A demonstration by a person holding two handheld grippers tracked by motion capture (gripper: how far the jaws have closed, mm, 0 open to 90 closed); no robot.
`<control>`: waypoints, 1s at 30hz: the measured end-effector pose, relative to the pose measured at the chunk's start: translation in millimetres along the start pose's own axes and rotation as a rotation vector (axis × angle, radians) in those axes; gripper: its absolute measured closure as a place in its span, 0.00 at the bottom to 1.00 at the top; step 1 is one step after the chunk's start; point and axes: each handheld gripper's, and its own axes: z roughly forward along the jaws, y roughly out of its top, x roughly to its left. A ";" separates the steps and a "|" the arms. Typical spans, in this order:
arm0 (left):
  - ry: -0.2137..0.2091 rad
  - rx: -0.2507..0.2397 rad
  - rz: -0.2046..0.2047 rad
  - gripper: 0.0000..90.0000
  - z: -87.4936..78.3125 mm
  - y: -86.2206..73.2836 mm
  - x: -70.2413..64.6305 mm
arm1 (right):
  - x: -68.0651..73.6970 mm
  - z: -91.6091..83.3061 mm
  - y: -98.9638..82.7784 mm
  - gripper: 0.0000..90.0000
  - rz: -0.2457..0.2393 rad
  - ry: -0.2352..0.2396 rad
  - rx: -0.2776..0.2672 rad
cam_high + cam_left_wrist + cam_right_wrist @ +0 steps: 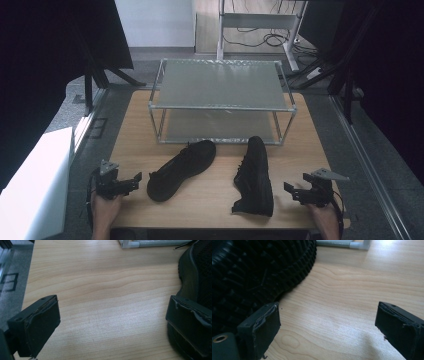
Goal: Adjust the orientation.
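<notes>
Both grippers stood with jaws wide and nothing between them. Left gripper (134, 181) lay near the table's (210, 200) front left corner, held by a hand (105, 207), its jaws pointing at the left shoe (181, 169); in the left gripper view (113, 322) bare wood showed between the jaws, with that shoe (193, 277) just beside the right-hand one. Right gripper (291, 192) sat near the front right corner, jaws pointing at the right shoe (255, 176); in the right gripper view (327, 327) that shoe's ribbed sole (257, 272) lay close behind the left-hand jaw.

Left shoe lay slanted, one end toward the rack (220, 102) and the other toward the left gripper. Right shoe lay on its side, running front to back, well apart from the other. Behind both stood the two-shelf metal rack, at the table's far edge.
</notes>
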 end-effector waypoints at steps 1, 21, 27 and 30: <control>0.002 0.001 -0.002 0.00 -0.3 0.8 -0.3 | 0.0 0.0 0.0 0.07 0.000 0.000 0.000; 0.003 0.066 0.081 0.00 17.2 1.7 -11.6 | 2.1 2.4 -0.1 0.09 0.004 0.012 0.006; 0.001 0.073 0.117 0.01 16.6 0.5 -18.0 | 1.7 1.6 0.0 0.09 0.008 0.017 0.003; -0.024 0.082 0.126 0.01 15.2 -1.4 -21.0 | 1.1 1.5 0.0 0.09 0.009 0.018 0.000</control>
